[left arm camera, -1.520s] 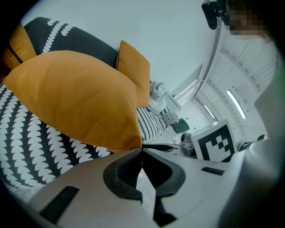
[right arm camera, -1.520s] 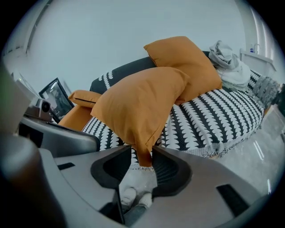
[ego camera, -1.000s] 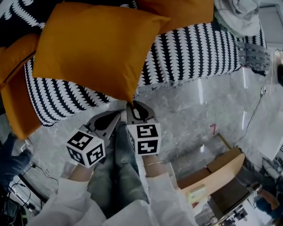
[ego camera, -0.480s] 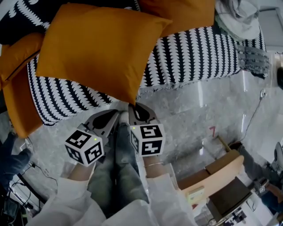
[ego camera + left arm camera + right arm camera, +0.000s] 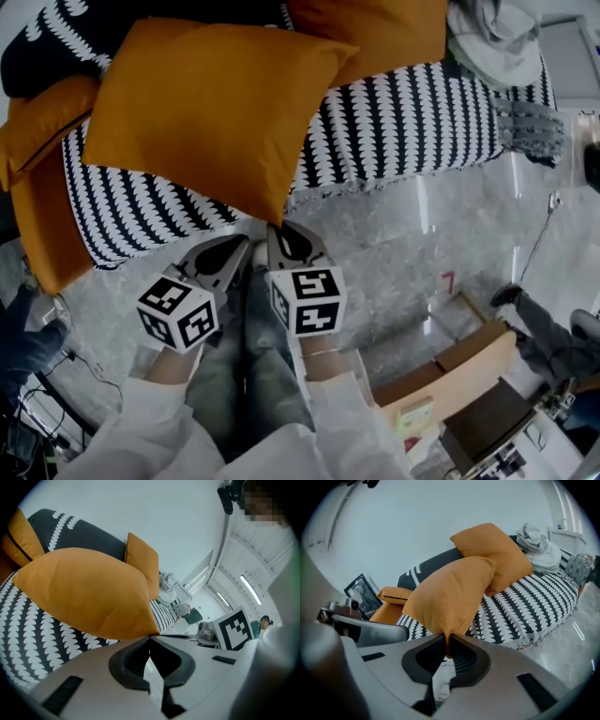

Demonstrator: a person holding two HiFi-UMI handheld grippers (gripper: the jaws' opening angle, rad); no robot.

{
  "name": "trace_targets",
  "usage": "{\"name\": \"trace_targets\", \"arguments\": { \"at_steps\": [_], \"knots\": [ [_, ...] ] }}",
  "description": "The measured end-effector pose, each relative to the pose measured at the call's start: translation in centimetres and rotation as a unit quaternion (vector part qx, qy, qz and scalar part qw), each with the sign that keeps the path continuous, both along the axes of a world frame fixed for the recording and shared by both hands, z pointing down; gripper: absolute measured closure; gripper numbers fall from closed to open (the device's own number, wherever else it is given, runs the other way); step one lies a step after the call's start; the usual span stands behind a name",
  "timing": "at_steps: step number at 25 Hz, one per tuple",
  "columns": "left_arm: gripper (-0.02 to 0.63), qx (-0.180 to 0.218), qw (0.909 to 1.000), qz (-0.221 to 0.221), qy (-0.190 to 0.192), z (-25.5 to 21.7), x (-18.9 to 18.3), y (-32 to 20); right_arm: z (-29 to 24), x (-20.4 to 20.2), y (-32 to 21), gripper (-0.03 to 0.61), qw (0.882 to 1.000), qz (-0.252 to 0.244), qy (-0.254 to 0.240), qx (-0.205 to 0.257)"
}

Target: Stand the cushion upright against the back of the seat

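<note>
Black-and-white patterned sofa seat (image 5: 422, 122) carries a square orange fabric cushion (image 5: 206, 112), tilted at its front edge; right gripper (image 5: 277, 232), jaws just closing, pinches its lower corner, left gripper (image 5: 247, 247) jaws together beside it

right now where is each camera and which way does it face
Head view: on the person's head, facing steeply down; shows left tongs, right tongs, sleeves, legs.
Left gripper view: on the left tongs, facing the cushion; own jaws show.
Right gripper view: on the right tongs, facing the cushion corner they pinch.
All share the cushion and striped sofa.
</note>
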State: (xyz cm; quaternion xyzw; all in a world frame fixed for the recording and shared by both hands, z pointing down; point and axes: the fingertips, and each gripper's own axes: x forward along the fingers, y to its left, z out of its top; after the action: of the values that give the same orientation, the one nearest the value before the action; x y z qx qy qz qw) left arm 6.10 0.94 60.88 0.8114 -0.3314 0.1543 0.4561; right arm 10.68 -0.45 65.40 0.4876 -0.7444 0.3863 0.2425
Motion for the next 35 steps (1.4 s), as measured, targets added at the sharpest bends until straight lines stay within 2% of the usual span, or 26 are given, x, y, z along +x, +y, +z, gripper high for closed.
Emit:
{"name": "trace_targets", "arguments": {
  "at_steps": [7,21,35],
  "knots": [
    [0.606,0.014,0.9998,-0.01,0.0,-1.3,-0.5,-0.7,-2.1,-0.6,-0.4,0.548,1.0,-0.018,-0.004,0.023],
    [0.606,0.052,0.9985,-0.017,-0.002,-5.5,-2.1,-0.6,-9.5,-1.5,-1.4,0.548,0.997,-0.009,-0.022,0.078],
    [0.606,0.111,0.9917,-0.064,0.004,-14.9,-5.1,-4.0,-20.9,-3.3,-4.3,0.548,0.989,-0.024,-0.033,0.142]
  ]
}}
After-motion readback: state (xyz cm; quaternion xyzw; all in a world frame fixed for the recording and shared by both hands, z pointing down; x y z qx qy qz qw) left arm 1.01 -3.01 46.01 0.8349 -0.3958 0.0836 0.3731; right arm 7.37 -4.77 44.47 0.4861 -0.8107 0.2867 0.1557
